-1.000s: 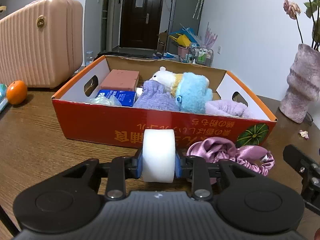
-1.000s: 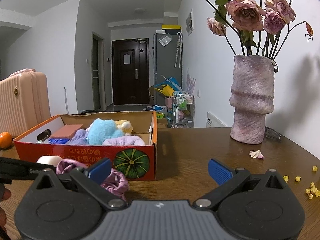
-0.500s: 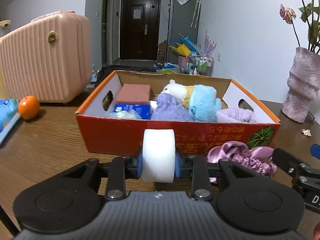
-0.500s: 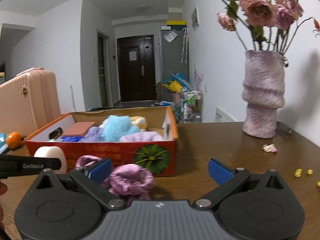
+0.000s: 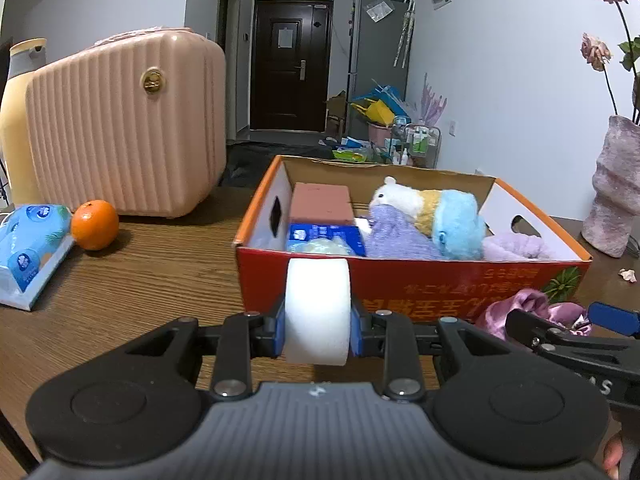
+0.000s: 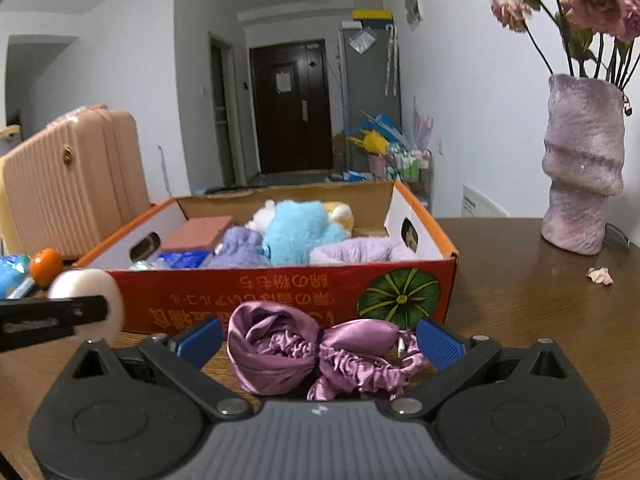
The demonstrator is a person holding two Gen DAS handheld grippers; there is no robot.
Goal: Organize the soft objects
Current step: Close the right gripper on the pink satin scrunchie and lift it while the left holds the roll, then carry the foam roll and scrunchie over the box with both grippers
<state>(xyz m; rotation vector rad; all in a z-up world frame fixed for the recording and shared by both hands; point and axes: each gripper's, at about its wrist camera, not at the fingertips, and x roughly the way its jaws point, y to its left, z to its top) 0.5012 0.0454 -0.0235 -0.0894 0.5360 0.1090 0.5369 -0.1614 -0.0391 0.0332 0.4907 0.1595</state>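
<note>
My left gripper is shut on a white foam roll and holds it in front of the red cardboard box; the roll also shows in the right wrist view. The box holds a blue and white plush toy, purple cloths, a pink block and a blue pack. My right gripper is open, its jaws on either side of a purple satin scrunchie bundle lying on the table before the box. The bundle also shows in the left wrist view.
A pink ribbed suitcase stands at the back left, with an orange and a blue tissue pack beside it. A purple vase with dried roses stands at the right. Petals lie on the wooden table.
My left gripper has drawn back and left from the box with the roll. My right gripper has moved left and forward, so the satin bundle now lies between its open jaws.
</note>
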